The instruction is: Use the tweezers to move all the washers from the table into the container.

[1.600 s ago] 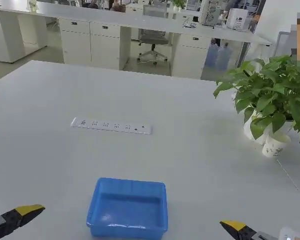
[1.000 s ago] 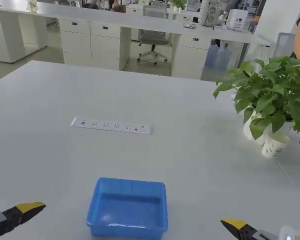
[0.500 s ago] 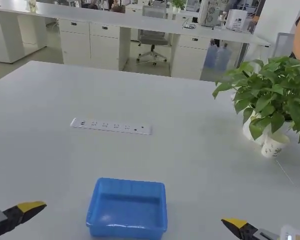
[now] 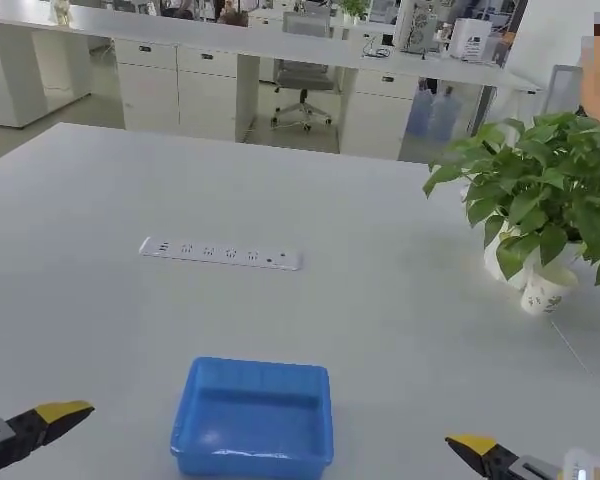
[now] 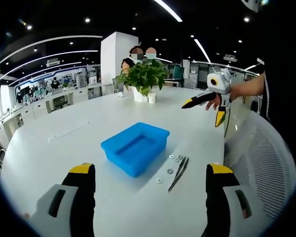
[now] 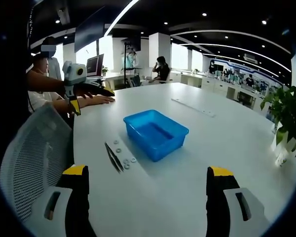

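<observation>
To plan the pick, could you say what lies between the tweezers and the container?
In the right gripper view, a few washers lie on the table between tweezers and container.

Our container [image 4: 252, 415] sits on the table [image 4: 400, 310] between the left gripper [image 5: 150, 170] and right gripper [image 6: 147, 171]; tweezers [image 5: 178, 173] and washers [image 5: 175, 159] lie beside it, nearer us, power strip [image 4: 220, 253] beyond.

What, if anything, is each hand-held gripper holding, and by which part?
Nothing. The left hand-held gripper and right hand-held gripper are both open and empty; the tweezers lie untouched on the table beside the washers.
</observation>
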`<state>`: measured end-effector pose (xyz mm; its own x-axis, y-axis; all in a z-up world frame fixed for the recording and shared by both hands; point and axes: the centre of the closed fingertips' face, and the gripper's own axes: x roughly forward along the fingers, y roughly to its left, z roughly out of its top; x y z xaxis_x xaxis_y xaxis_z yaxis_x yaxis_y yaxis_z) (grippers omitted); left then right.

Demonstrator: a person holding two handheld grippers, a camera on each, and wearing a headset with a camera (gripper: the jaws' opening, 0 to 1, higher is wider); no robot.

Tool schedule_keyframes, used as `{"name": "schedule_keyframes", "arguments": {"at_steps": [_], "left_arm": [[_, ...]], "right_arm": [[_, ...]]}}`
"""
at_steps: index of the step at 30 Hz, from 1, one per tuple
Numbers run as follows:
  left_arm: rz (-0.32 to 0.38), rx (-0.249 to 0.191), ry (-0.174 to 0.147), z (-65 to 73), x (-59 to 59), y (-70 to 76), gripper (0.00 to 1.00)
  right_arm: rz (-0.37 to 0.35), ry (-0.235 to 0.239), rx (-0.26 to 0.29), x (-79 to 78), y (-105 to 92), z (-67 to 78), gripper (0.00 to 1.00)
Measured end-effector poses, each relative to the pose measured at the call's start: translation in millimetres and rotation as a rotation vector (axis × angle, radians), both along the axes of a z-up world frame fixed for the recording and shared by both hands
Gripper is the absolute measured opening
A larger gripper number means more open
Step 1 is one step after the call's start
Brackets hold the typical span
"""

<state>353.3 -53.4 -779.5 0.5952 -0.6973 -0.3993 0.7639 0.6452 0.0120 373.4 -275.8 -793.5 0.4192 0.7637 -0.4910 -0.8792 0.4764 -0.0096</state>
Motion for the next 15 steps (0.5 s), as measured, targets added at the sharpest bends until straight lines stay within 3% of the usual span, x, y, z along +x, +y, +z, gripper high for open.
{"name": "schedule_keyframes", "arguments": {"at_steps": [9,15], "left_arm": [[-0.032,0.029,0.004,-1.4,-1.9,-4.3,0.95],[-0.084,0.075,0.017,-4.6,-6.3,-11.9,0.88]], "right_arm": [[0.018,-0.005,-0.020,-0.1,-2.0,2.1,0.99],[0.072,-0.023,-0.059,-1.0,2.7,8.3,0.94]]}}
